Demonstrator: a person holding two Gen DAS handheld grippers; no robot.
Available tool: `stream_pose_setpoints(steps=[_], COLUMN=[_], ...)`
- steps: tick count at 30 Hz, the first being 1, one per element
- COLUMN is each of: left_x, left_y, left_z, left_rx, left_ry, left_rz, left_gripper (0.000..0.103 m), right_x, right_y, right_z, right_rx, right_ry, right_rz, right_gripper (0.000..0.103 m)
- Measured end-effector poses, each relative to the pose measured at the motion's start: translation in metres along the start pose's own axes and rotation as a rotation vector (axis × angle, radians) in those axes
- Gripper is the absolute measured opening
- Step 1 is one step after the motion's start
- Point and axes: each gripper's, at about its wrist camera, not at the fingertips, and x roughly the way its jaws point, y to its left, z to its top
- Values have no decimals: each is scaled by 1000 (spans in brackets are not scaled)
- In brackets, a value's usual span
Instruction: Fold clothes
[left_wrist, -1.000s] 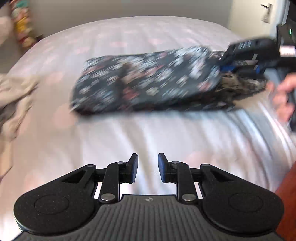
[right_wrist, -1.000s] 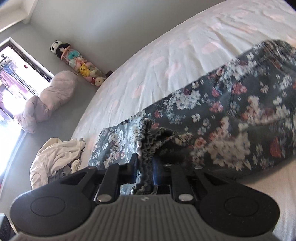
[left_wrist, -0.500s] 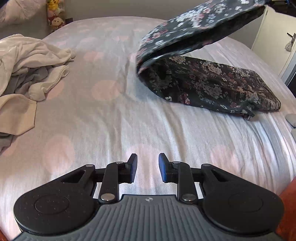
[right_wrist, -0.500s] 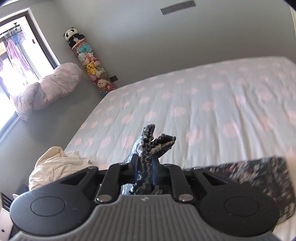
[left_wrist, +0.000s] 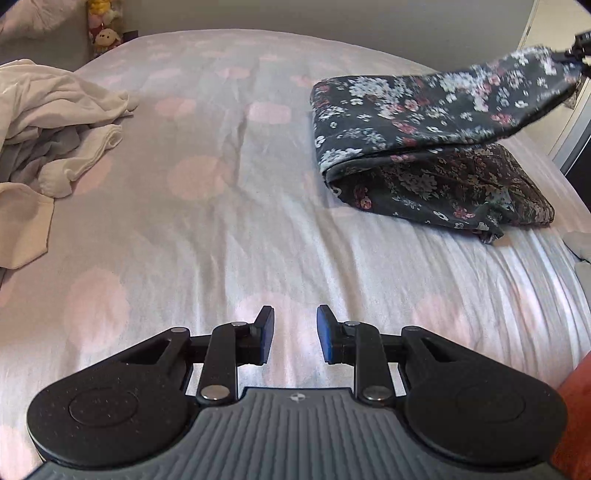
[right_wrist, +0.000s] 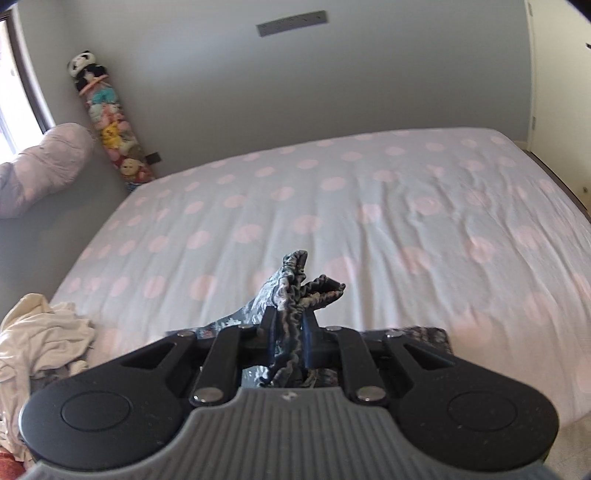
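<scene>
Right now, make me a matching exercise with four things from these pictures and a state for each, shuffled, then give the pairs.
Things:
1. left gripper
2. right gripper
3. floral garment
4. cream clothes

States:
A. crumpled in a heap on the bed
B. open, holding nothing
C. half folded, upper layer lifted
D. shut on gathered fabric

Pairs: 1-B, 2-D, 3-C, 4-A

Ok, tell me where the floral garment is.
Left wrist view: floral garment on the bed's right side, top layer lifted by the right gripper.

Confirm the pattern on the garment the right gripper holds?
Dark floral garment: white and pink flowers on near-black, clearest in the left wrist view.
</scene>
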Motion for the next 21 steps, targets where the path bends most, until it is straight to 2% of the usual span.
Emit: stream_pose_setpoints(steps=[8,21], left_x=[18,43], left_y=[-7,-26], left_z=[6,35], left_rx=[7,68], left_ry=[40,63], left_rz=[18,53], left_gripper=[23,23], right_x=[38,126], right_y=[-81,-176], right_z=[-26,-92], right_rx=[76,178], right_ry=[29,142], right_rz=[-102,-166], right_gripper=[15,15])
